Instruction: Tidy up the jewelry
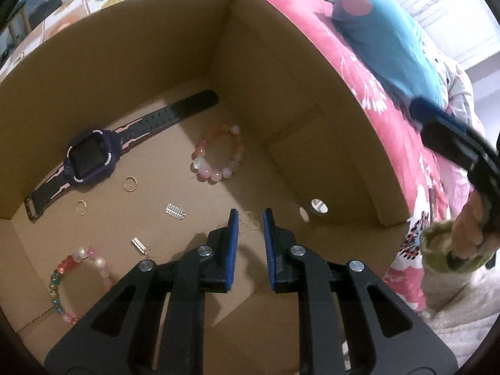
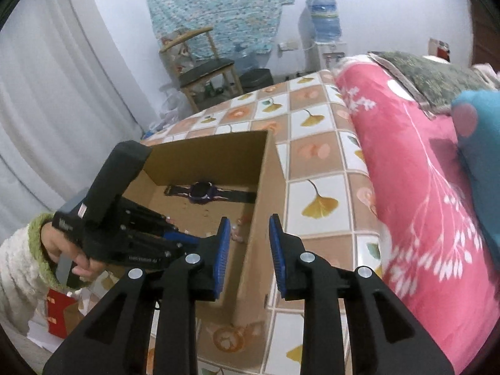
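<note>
I look down into an open cardboard box (image 1: 281,72). On its floor lie a purple smartwatch (image 1: 90,156), a pink bead bracelet (image 1: 218,153), two gold rings (image 1: 129,184) (image 1: 82,207), two small silver charms (image 1: 175,212) (image 1: 139,245) and a multicoloured bead bracelet (image 1: 75,281). My left gripper (image 1: 250,218) is inside the box, open by a narrow gap, over a thin wiry piece (image 1: 250,223) on the floor that the pads do not touch. My right gripper (image 2: 250,222) hangs open and empty above the box's right wall (image 2: 262,187). The watch (image 2: 203,192) also shows there.
The box stands on a tiled leaf-pattern cloth (image 2: 312,156). A pink floral quilt (image 2: 422,187) and a blue plush toy (image 1: 390,37) lie to the right. A person's hand in a fleecy sleeve (image 2: 28,265) holds the left tool. A chair (image 2: 206,68) and a water dispenser (image 2: 323,22) stand at the back.
</note>
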`<state>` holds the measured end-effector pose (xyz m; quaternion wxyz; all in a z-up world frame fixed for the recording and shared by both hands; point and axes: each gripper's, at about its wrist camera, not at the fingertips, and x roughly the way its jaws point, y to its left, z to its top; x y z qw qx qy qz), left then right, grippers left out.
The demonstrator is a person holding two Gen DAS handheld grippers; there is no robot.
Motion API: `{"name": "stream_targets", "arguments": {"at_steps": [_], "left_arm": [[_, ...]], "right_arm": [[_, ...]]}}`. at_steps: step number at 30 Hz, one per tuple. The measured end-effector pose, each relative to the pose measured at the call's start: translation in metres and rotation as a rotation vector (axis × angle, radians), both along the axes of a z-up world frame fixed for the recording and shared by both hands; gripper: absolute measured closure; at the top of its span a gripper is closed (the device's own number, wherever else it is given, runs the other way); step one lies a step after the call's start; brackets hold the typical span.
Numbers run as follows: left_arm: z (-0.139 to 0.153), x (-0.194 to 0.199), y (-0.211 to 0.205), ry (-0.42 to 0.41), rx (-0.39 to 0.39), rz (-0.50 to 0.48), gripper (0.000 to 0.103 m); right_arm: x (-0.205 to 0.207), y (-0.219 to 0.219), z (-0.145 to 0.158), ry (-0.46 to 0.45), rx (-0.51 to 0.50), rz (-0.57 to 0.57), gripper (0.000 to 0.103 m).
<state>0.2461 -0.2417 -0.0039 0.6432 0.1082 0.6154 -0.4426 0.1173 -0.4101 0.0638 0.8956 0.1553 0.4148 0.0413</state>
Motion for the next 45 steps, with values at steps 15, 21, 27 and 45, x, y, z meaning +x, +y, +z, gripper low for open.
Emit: {"name": "stream_targets", "arguments": {"at_steps": [15, 21, 27, 45], "left_arm": [[0.101, -0.051, 0.069, -0.309, -0.211, 0.217, 0.033], [0.141, -0.105, 0.134, -0.607, -0.149, 0.463, 0.011], [0.135, -0.135, 0.173, -0.694, -0.020, 0.713, 0.008], [0.097, -0.142, 0.173, -0.628, 0.221, 0.810, 0.008]], "right_arm": [[-0.049, 0.013, 0.006, -0.035, 0.039, -0.031, 0.054], [-0.063, 0.054, 0.006, -0.013, 0.072, 0.043, 0.036], [-0.059, 0.099, 0.002, 0.057, -0.018, 0.081, 0.024], [-0.042, 0.142, -0.003, 0.114, -0.231, -0.008, 0.013]]}}
